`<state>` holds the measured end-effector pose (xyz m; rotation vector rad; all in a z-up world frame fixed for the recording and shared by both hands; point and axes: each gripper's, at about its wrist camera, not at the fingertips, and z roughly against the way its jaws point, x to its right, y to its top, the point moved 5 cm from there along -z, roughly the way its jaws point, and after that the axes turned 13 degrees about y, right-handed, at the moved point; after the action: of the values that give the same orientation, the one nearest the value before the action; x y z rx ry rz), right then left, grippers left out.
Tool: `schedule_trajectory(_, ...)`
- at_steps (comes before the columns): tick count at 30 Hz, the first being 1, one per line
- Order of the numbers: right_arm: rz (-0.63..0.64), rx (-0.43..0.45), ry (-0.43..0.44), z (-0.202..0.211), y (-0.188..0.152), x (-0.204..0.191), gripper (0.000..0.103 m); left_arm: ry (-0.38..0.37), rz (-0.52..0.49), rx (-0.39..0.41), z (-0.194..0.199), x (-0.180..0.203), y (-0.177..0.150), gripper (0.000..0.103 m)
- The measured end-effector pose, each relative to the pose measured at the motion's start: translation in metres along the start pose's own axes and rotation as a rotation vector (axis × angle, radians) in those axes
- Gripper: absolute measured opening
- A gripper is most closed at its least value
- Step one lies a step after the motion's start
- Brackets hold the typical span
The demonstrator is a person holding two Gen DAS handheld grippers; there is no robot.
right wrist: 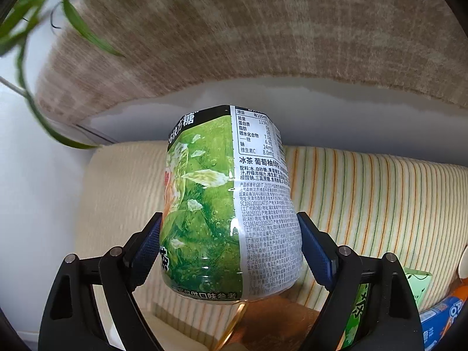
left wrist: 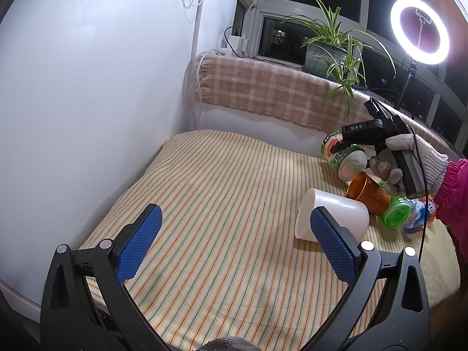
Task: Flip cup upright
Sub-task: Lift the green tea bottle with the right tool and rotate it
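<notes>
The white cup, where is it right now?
In the left wrist view the white cup lies on its side on the striped cloth, right of centre, behind the left gripper's right finger and beside the amber cup.

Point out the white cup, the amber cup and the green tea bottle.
white cup (left wrist: 342,213): left wrist view, on its side wall.
amber cup (left wrist: 373,194): left wrist view, on its side wall.
green tea bottle (right wrist: 210,204): right wrist view, on its label.

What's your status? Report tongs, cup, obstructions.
Left tongs open, empty. Right tongs shut on green bottle. White cup on its side, untouched. Amber cup beside it.
</notes>
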<state>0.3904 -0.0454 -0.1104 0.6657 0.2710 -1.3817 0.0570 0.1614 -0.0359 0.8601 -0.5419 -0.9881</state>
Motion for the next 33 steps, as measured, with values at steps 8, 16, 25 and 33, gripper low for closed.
schedule_trajectory(8, -0.048, 0.034, 0.103, 0.044, 0.003, 0.009, 0.087, -0.005, -0.003, 0.011, 0.006, 0.002, 0.001, 0.103)
schedule_trajectory(16, -0.035, 0.061, 0.190, 0.071, -0.010, 0.016, 0.087, -0.023, -0.013, 0.023, 0.015, 0.009, 0.000, 0.103)
schedule_trajectory(25, -0.009, 0.081, 0.228, 0.100, -0.034, 0.026, 0.087, -0.020, -0.018, 0.037, 0.028, 0.009, -0.004, 0.103)
schedule_trajectory(33, 0.041, 0.099, 0.246, 0.126, -0.050, 0.023, 0.087, -0.046, -0.035, 0.056, 0.040, 0.023, -0.007, 0.103)
